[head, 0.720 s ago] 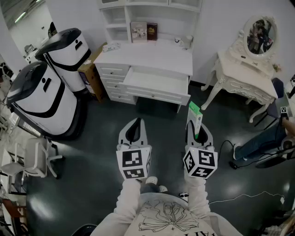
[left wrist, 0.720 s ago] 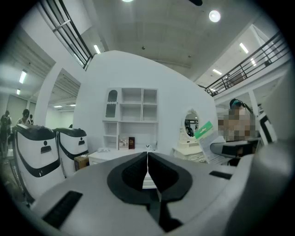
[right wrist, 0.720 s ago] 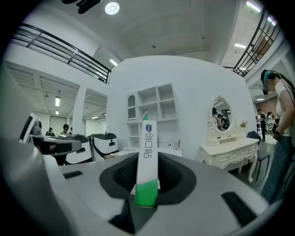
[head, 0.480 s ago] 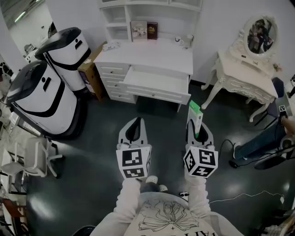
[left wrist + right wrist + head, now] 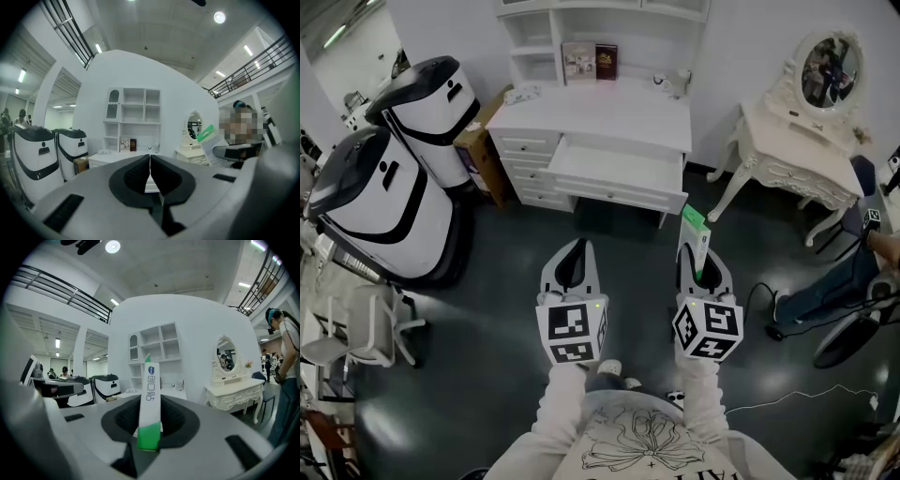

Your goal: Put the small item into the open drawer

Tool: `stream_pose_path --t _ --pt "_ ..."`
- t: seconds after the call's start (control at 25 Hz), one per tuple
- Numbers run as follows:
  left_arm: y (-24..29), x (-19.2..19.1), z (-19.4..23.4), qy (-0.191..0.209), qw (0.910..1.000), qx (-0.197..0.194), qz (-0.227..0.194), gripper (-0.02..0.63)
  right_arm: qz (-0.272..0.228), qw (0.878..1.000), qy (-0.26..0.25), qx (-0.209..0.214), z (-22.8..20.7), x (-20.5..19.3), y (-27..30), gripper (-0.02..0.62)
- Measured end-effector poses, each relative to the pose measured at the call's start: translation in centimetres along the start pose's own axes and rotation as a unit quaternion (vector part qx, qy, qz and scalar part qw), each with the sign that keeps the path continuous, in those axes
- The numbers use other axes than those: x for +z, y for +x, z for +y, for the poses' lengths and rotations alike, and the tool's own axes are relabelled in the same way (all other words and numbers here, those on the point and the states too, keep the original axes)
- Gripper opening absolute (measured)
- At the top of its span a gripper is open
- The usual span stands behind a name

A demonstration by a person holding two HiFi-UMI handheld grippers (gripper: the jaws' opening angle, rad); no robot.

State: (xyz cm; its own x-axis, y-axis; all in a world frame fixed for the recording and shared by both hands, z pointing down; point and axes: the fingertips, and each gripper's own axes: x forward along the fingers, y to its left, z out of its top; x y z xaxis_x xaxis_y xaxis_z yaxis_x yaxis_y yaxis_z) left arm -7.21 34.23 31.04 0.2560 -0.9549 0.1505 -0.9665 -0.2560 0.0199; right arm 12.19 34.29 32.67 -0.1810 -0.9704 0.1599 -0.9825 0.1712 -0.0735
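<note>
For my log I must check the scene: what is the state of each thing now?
drawer, open.
side drawers, closed.
box, held, not yet in the drawer.
left gripper, jaws shut, empty.
right gripper, jaws shut on the box.

Head view, against the frames just before:
- Scene slides slightly left in frame. The desk [image 5: 619, 112] and its open drawer [image 5: 614, 167] sit a shade further left and higher.
- The two white-and-black machines [image 5: 380, 202] edge toward the left border (the nearer one most clearly).
- At the right edge, the seated person [image 5: 825, 286] shifts, and a dark ring-shaped thing [image 5: 842, 342] now shows more fully below the legs.
- The top of the green-and-white box [image 5: 697, 239] sits a trace further left.
</note>
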Motion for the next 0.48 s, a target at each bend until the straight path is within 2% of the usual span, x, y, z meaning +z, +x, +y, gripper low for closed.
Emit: stream_pose_path --t 0.48 --pt "3.4 -1.4 2.1 0.000 0.9998 -0.014 0.013 0.006 0.006 1.000 0.008 -0.014 0.7 -1.2 3.2 0.089"
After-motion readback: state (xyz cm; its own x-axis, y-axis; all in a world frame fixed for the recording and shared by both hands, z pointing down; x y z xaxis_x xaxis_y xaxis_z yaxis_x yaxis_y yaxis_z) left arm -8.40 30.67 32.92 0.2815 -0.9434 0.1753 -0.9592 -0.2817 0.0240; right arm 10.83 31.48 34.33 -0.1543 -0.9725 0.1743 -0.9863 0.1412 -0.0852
